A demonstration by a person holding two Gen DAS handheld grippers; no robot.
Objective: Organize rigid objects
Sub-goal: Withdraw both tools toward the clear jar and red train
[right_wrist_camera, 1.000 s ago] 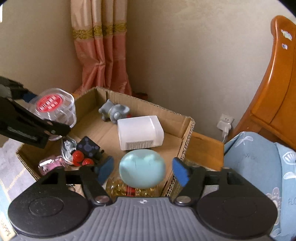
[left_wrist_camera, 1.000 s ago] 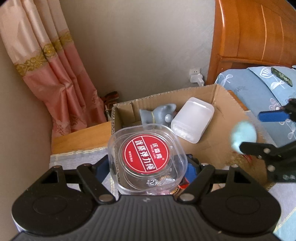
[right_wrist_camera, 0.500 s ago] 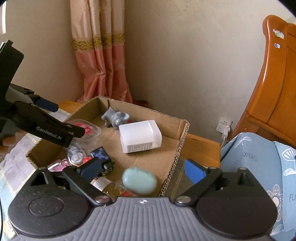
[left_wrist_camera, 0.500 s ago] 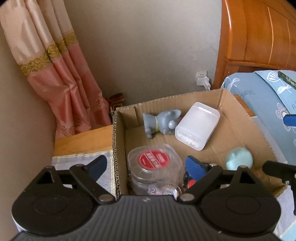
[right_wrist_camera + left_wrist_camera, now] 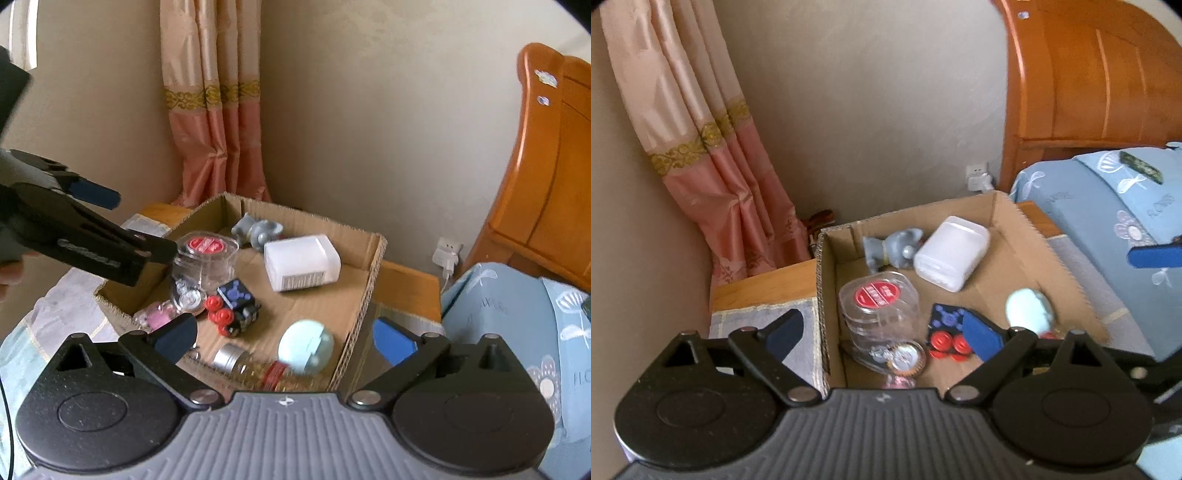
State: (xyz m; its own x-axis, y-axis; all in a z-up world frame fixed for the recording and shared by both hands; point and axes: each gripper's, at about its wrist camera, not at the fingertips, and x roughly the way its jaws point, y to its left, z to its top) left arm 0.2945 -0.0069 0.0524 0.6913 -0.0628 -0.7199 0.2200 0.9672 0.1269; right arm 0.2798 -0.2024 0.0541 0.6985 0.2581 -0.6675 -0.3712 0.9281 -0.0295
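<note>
Left wrist view: the clear jar (image 5: 879,317) with a red label lies inside the cardboard box (image 5: 1015,236), near its 9 o'clock wall, with the grey elephant toy (image 5: 894,247) and white container (image 5: 951,258) toward 12 o'clock and the blurred pale blue egg (image 5: 1028,308) toward 3 o'clock. The left gripper (image 5: 886,332) hangs above the box, jaws spread wide and holding nothing, its body cutting off the box's near edge. In the right wrist view, the right gripper (image 5: 284,338) is likewise wide open and empty, hiding part of a glass bottle (image 5: 255,365) at 6 o'clock.
</note>
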